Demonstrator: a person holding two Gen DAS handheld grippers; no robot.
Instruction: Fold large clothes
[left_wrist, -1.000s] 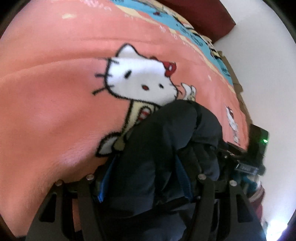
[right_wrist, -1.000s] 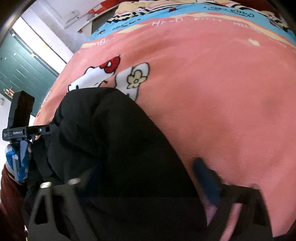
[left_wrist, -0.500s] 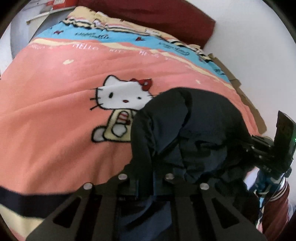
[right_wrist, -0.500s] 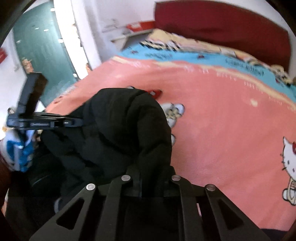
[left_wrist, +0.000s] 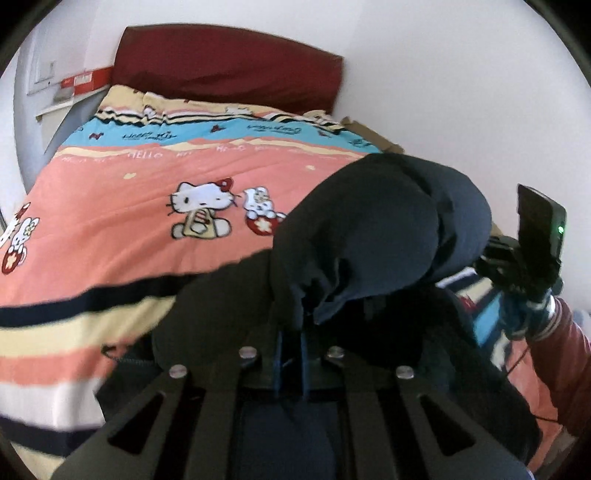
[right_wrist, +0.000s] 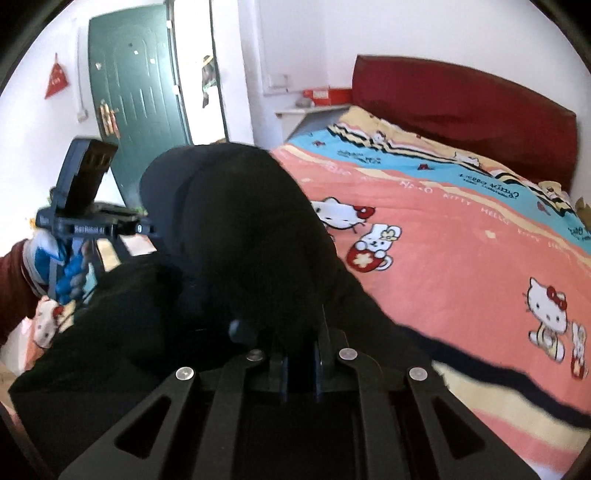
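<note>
The left gripper (left_wrist: 291, 354) has its fingers pressed together on a pinch of the dark jacket (left_wrist: 373, 236), and the right gripper (right_wrist: 299, 369) pinches another part of it the same way. Between the two grips the jacket bulges up in a rounded hump and the rest hangs down below the grippers, so it is held up over the near edge of the bed (left_wrist: 110, 221), not spread on it. Beyond lies the pink cartoon blanket (right_wrist: 461, 266), then the red headboard (left_wrist: 229, 70) and the white wall. This looks like the opening step — lifting the jacket to carry it over the bed. Next, I judge, it must be laid flat on the blanket with the two grips drawn apart, so the cloth spreads without bunching.
</note>
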